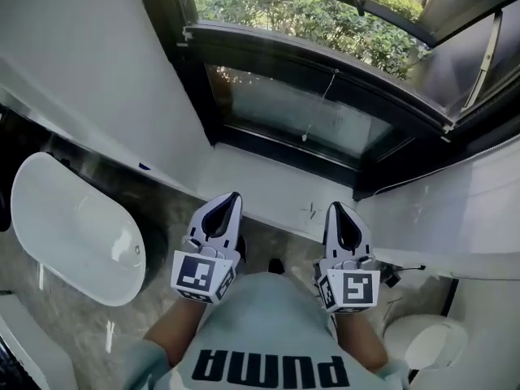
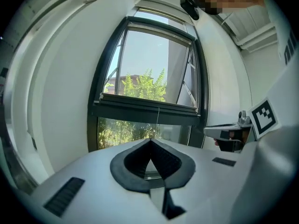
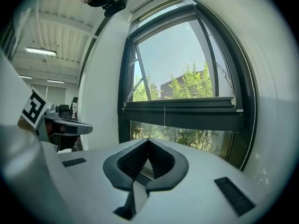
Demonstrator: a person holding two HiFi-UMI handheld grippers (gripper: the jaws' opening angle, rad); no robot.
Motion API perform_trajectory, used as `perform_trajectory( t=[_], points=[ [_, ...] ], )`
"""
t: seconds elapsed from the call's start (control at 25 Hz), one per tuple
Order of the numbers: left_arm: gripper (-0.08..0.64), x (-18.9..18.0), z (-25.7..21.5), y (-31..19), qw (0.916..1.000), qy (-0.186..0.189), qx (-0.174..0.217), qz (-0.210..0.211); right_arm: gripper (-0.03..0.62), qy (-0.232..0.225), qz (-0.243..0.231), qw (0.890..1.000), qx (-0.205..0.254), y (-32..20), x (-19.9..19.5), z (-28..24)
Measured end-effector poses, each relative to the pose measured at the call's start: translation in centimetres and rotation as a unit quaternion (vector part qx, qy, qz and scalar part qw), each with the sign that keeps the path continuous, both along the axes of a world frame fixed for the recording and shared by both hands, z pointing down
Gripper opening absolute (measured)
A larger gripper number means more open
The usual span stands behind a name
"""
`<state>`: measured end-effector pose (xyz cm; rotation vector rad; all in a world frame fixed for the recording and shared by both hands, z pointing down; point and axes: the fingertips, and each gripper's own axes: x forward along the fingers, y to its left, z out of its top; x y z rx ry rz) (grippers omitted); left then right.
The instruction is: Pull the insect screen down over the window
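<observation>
The dark-framed window (image 1: 325, 112) is ahead, its upper sash swung outward over green shrubs. A dark horizontal bar (image 3: 182, 107) crosses its middle, and a thin pull cord (image 1: 319, 108) hangs from that bar over the lower pane. I cannot tell whether mesh covers the upper opening. My left gripper (image 1: 234, 196) and right gripper (image 1: 335, 206) are side by side below the sill, pointing at the window and well short of the cord. Both are shut with nothing between the pads. The shut tips also show in the left gripper view (image 2: 150, 141) and the right gripper view (image 3: 148, 140).
A white bathtub (image 1: 73, 226) lies at the left on the marbled floor. A white toilet (image 1: 426, 340) is at the lower right. A white ledge (image 1: 268, 185) runs under the window between white walls. A person's grey shirt (image 1: 268, 331) fills the bottom.
</observation>
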<state>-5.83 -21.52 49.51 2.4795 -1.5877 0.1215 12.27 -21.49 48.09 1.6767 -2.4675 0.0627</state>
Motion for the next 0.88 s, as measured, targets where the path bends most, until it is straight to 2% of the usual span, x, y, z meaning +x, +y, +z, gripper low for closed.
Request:
perform_trajectory(
  t=[0.2,0.4,0.6,0.88],
  points=[
    [0.013,1.2,0.3,3.7,0.9982,-0.014,-0.006,-0.058,0.008,0.016,-0.051,0.999,0.000,2.2,1.6,1.2],
    [0.014,2.5,-0.4,6.9,0.9962,-0.026,-0.007,-0.082,0.007,0.003,-0.067,0.998,-0.004,3.6,3.2,1.4],
    [0.013,3.0,-1.2,9.1,0.9951,-0.042,-0.001,-0.089,0.007,-0.007,-0.076,0.997,0.002,5.5,3.6,0.9],
    [0.013,2.6,-1.3,13.3,0.9957,-0.053,0.010,-0.075,0.006,-0.013,-0.062,0.998,-0.005,10.2,2.9,1.6]
  ],
)
